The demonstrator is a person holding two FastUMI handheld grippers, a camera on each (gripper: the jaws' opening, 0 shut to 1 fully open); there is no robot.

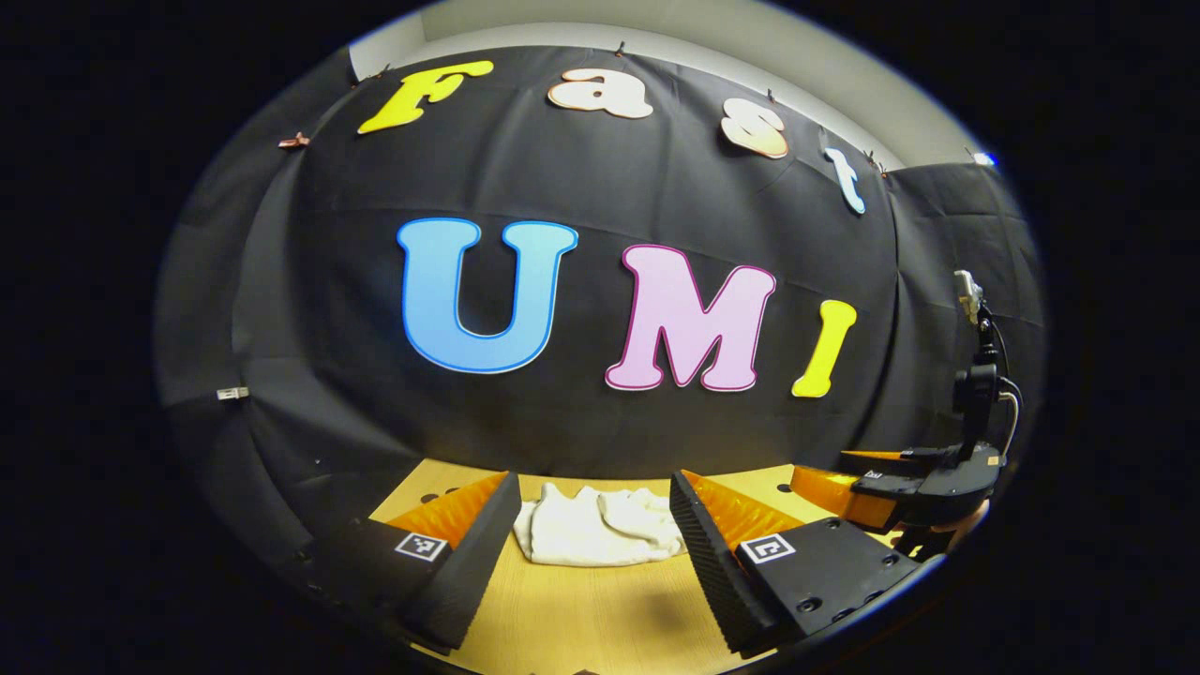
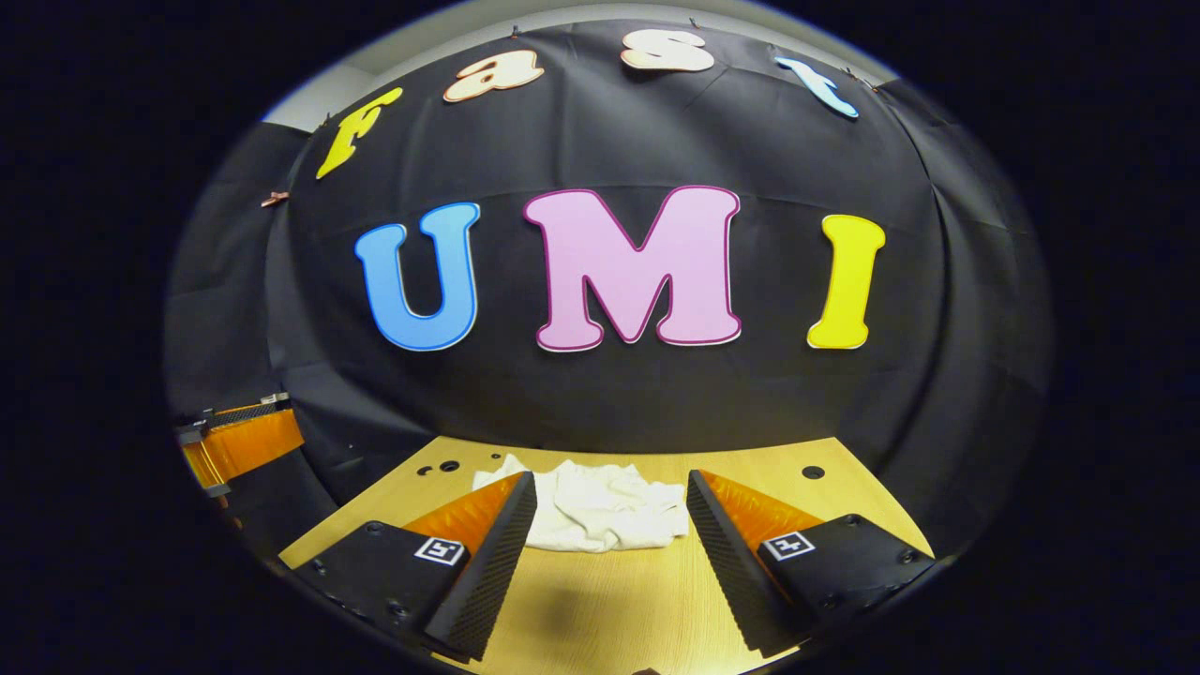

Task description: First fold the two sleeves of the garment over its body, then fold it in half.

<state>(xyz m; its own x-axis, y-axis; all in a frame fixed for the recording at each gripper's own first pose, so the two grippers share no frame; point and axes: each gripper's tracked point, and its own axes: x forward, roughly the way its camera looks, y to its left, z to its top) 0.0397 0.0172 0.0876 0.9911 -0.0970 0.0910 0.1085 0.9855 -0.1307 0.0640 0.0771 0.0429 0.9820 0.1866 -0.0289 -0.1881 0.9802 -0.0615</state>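
Note:
A white garment (image 1: 594,527) lies in a rumpled, folded-up bundle on the wooden table (image 1: 600,619), close to the black cloth wall. In the left gripper view my left gripper (image 1: 594,511) is open, raised above the table, with the garment seen between its fingers farther off. The right gripper (image 1: 848,483) shows at that view's right edge, held by a hand. In the right gripper view the same garment (image 2: 605,511) lies ahead, and my right gripper (image 2: 611,497) stands open above the table with nothing held. The left gripper (image 2: 239,441) shows at that view's left edge.
The table (image 2: 619,609) has small dark holes (image 2: 813,472) near its back corners. The black cloth wall rises directly behind the garment. A black stand with a cable (image 1: 980,375) stands at the right of the left gripper view.

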